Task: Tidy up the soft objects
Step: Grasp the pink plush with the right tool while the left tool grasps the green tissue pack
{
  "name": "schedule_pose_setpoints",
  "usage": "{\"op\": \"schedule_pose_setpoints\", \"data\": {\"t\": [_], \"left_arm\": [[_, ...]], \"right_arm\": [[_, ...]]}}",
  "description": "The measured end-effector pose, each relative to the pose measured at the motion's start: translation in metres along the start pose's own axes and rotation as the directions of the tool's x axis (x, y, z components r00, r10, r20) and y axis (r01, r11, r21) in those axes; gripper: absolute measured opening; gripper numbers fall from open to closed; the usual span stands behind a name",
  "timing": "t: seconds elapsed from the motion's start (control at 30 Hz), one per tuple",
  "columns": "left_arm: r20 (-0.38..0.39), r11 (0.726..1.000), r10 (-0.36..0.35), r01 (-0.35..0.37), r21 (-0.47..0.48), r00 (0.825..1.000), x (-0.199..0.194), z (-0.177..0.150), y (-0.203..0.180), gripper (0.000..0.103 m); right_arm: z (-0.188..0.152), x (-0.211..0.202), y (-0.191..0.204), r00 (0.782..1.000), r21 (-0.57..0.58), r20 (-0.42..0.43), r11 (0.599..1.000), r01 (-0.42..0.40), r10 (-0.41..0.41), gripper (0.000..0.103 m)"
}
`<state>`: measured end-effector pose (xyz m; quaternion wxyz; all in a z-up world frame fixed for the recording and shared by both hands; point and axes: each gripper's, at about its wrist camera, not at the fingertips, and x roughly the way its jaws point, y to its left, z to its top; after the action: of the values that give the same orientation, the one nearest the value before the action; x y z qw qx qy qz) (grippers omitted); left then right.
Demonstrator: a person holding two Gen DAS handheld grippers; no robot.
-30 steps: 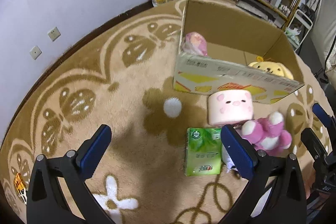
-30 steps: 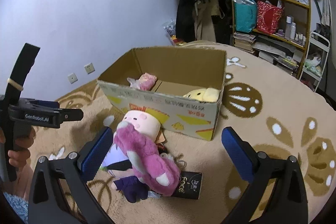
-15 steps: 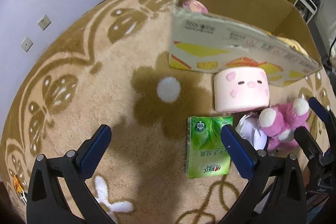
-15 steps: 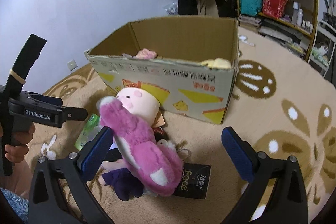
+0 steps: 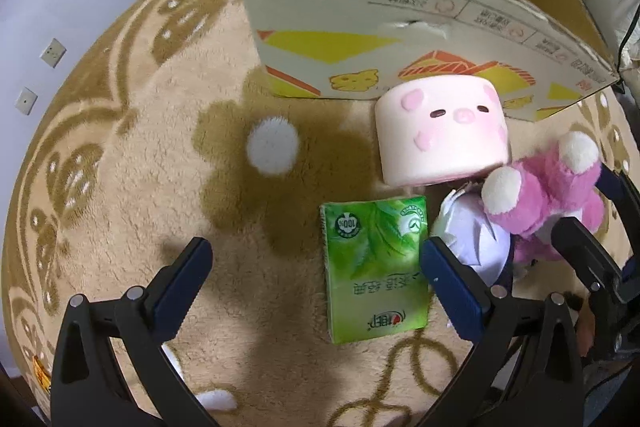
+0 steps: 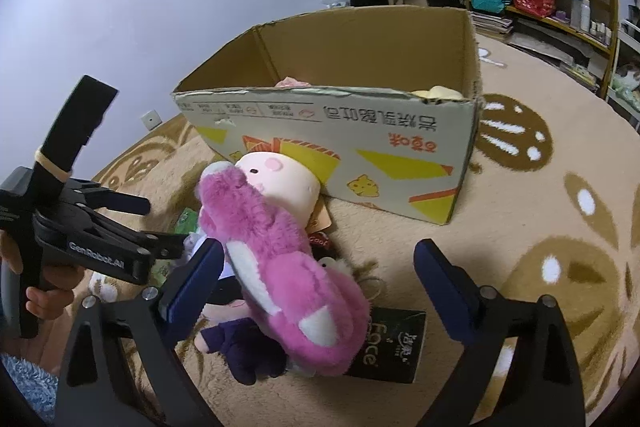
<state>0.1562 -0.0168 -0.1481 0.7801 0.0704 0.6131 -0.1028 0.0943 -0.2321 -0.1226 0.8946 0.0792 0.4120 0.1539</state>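
On the rug [image 5: 120, 155], nearest: left gripper [image 5: 316, 291] wide open, empty, over green tissue pack [image 5: 374, 267]. Right gripper [image 6: 316, 279] wide open, empty, pink plush [image 6: 288, 267] between its jaws. Beyond: pig cushion [image 5: 442, 131] against cardboard box [image 6: 360, 163]. Risk: closing now snags the purple doll [image 6: 244, 347] underneath.
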Motion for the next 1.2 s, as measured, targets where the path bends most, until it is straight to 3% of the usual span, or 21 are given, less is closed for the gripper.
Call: {"op": "schedule_pose_setpoints", "data": {"t": [0.07, 0.2, 0.37, 0.47, 0.73, 1.2], "left_arm": [[-0.001, 1.0, 0.011, -0.011, -0.003, 1.0, 0.003, 0.002, -0.002, 0.103], [-0.014, 0.999, -0.018, 0.017, -0.035, 1.0, 0.008, 0.005, -0.003, 0.103], [-0.024, 0.998, -0.044, 0.043, -0.055, 0.999, 0.011, 0.007, 0.002, 0.103], [-0.027, 0.997, -0.047, 0.045, -0.062, 0.999, 0.012, 0.008, 0.004, 0.103], [-0.057, 0.988, -0.1, 0.092, -0.126, 0.993, 0.024, 0.013, 0.022, 0.103], [-0.06, 0.985, -0.098, 0.089, -0.147, 0.993, 0.04, 0.021, 0.032, 0.103]], "right_arm": [[0.0, 0.001, 0.002, 1.0, -0.015, 0.0, 1.0, 0.006, -0.006, 0.09], [0.0, 0.002, 0.001, 1.0, -0.007, -0.011, 1.0, -0.009, 0.009, 0.087], [0.001, 0.005, 0.006, 0.998, -0.009, -0.03, 0.998, -0.058, 0.058, 0.06], [0.0, 0.005, 0.012, 0.998, -0.037, -0.03, 0.998, -0.057, 0.056, 0.055], [-0.001, 0.008, 0.011, 0.998, -0.021, -0.035, 0.998, -0.058, 0.058, 0.055], [-0.002, 0.007, 0.008, 0.997, -0.015, -0.036, 0.998, -0.065, 0.065, 0.054]]}}
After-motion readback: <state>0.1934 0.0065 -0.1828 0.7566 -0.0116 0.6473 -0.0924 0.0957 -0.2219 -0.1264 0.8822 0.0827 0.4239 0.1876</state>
